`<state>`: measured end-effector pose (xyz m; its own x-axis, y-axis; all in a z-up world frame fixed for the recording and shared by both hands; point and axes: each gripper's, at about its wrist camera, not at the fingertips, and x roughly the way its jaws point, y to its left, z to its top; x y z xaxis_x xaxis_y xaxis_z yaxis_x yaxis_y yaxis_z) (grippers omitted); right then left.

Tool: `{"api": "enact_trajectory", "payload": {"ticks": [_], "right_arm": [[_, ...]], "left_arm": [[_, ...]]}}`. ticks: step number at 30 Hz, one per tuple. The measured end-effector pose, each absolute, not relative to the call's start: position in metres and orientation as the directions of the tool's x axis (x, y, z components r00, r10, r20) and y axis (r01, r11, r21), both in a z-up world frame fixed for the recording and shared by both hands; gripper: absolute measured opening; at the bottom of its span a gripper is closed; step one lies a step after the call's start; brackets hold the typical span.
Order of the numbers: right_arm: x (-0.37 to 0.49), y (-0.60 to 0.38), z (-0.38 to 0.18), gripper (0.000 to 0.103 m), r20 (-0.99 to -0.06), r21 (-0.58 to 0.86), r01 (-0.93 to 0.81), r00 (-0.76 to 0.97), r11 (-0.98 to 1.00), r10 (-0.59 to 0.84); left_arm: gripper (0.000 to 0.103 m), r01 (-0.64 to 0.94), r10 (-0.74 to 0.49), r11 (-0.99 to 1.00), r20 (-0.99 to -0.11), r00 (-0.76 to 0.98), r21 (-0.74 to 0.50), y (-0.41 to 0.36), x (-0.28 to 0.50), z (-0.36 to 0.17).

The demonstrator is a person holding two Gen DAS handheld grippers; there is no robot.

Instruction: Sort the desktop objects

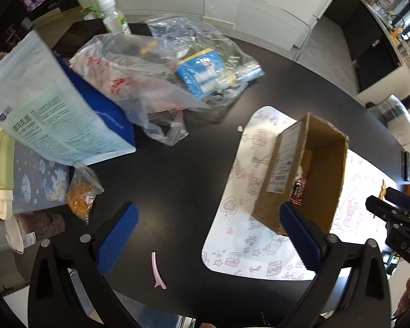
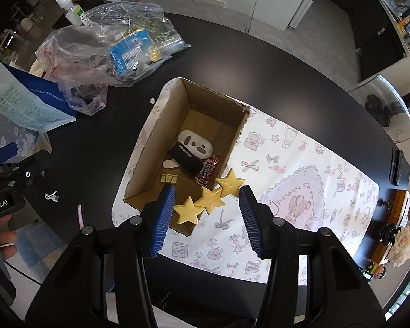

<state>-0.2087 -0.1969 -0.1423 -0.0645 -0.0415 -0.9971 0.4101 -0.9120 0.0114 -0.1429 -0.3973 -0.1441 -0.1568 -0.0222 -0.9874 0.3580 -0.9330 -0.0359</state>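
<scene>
An open cardboard box (image 2: 155, 139) stands on a white patterned mat (image 2: 300, 180) on the black table; it also shows in the left wrist view (image 1: 319, 180). Inside lie a white oval device (image 2: 195, 145), a black bar (image 2: 186, 160), a candy packet (image 2: 207, 172) and small gold clips (image 2: 169, 178). My right gripper (image 2: 206, 198) is open, its pads on either side of a yellow three-star clip (image 2: 210, 198) above the box's near corner, not touching it. My left gripper (image 1: 207, 227) is open and empty above the bare table, with a pink hair clip (image 1: 158, 270) just below it.
Clear plastic bags (image 1: 150, 82) with packets lie at the back. A blue-and-white pouch (image 1: 54, 104), a bag of rubber bands (image 1: 80, 196), a brown cup (image 1: 35, 229) and a white bottle (image 1: 112, 13) stand at the left. A small white cable piece (image 2: 52, 196) lies near the table's left edge.
</scene>
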Motion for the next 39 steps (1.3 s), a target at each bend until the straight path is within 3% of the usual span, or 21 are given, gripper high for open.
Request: {"api": "enact_trajectory", "payload": {"ticks": [27,28,30,31,39], "right_arm": [[-0.21,-0.238,-0.146,0.052,-0.996,0.018,0.484,-0.067,-0.875,-0.057],[-0.21,-0.239,-0.146,0.057,-0.996,0.023,0.487,-0.063,-0.873,-0.061],[-0.209,-0.24,-0.147,0.083,-0.997,0.016,0.501,-0.061,-0.865,-0.053],[-0.208,-0.242,-0.148,0.103,-0.997,0.0,0.513,-0.066,-0.858,-0.04],[-0.204,-0.241,-0.152,0.103,-0.998,-0.02,0.532,-0.063,-0.846,-0.016]], "left_arm": [[0.103,0.425,-0.027,-0.904,-0.984,-0.174,-0.051,-0.42,-0.124,-0.138],[0.103,0.426,-0.025,-0.903,-0.984,-0.175,-0.053,-0.42,-0.124,-0.138],[0.103,0.426,-0.025,-0.903,-0.985,-0.173,-0.052,-0.419,-0.124,-0.139],[0.103,0.426,-0.025,-0.903,-0.985,-0.172,-0.051,-0.419,-0.124,-0.139],[0.103,0.423,-0.027,-0.905,-0.985,-0.173,-0.049,-0.414,-0.124,-0.138]]}}
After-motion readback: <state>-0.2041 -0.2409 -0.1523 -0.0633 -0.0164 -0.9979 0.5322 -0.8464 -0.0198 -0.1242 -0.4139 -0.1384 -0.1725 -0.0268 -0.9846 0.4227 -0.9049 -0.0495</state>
